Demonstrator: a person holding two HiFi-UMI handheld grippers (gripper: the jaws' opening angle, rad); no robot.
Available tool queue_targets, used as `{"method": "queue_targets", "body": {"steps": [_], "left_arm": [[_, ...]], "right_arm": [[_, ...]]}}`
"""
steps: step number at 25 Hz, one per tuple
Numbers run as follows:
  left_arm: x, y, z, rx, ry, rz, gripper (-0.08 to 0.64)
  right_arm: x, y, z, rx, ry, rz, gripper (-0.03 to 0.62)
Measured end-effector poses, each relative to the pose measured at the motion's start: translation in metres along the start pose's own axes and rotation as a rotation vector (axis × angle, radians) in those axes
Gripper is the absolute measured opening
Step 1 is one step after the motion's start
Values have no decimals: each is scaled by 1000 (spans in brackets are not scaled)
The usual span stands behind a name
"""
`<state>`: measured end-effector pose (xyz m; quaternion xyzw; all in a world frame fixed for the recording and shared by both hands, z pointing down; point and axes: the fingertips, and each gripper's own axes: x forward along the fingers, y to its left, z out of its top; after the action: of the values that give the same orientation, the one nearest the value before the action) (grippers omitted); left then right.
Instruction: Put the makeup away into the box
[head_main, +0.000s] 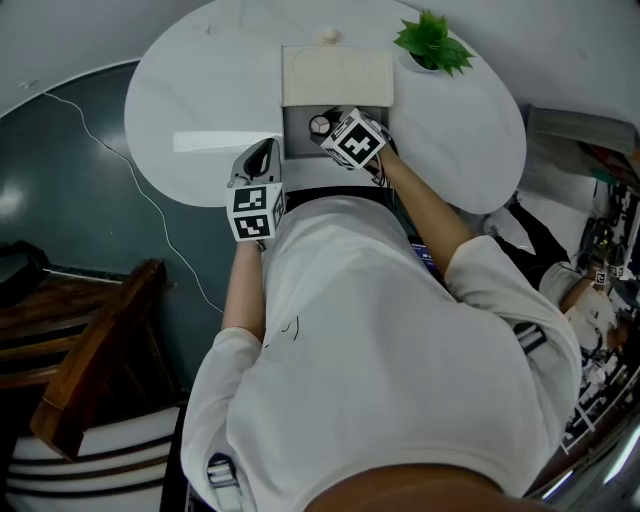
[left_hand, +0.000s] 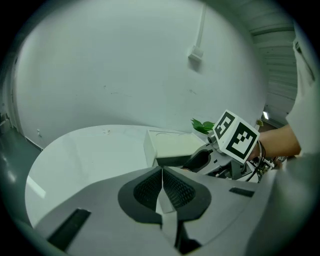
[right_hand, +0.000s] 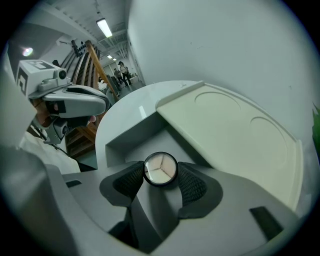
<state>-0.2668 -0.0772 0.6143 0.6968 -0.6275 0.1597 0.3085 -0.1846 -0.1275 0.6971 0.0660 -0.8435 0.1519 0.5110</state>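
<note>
A round black-rimmed makeup compact (right_hand: 160, 169) with a pale three-part top sits between the pads of my right gripper (right_hand: 160, 172), which is shut on it above the open grey box (right_hand: 150, 137). In the head view the compact (head_main: 319, 126) shows over the box (head_main: 300, 125) beside the right gripper (head_main: 330, 130). The box's cream lid (head_main: 337, 77) stands raised behind it. My left gripper (head_main: 262, 157) hovers just left of the box; its jaws (left_hand: 161, 187) are pressed together with nothing between them.
The box rests on a white round table (head_main: 200, 110). A small green plant (head_main: 432, 42) stands at the table's far right. A wooden chair (head_main: 90, 350) is on the floor to the left, and a thin cable (head_main: 140, 190) trails there.
</note>
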Motion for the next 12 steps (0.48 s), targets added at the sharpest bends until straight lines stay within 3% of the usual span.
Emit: {"method": "queue_targets", "body": {"steps": [10,12], "left_arm": [[12,-20,9,43,9,-34,23],[12,-23,9,33,9,-28,23]], "right_arm": [[-14,0,-4,-31,-34,-19,227],[-25,0,-1,-39,-61,-36,201]]}}
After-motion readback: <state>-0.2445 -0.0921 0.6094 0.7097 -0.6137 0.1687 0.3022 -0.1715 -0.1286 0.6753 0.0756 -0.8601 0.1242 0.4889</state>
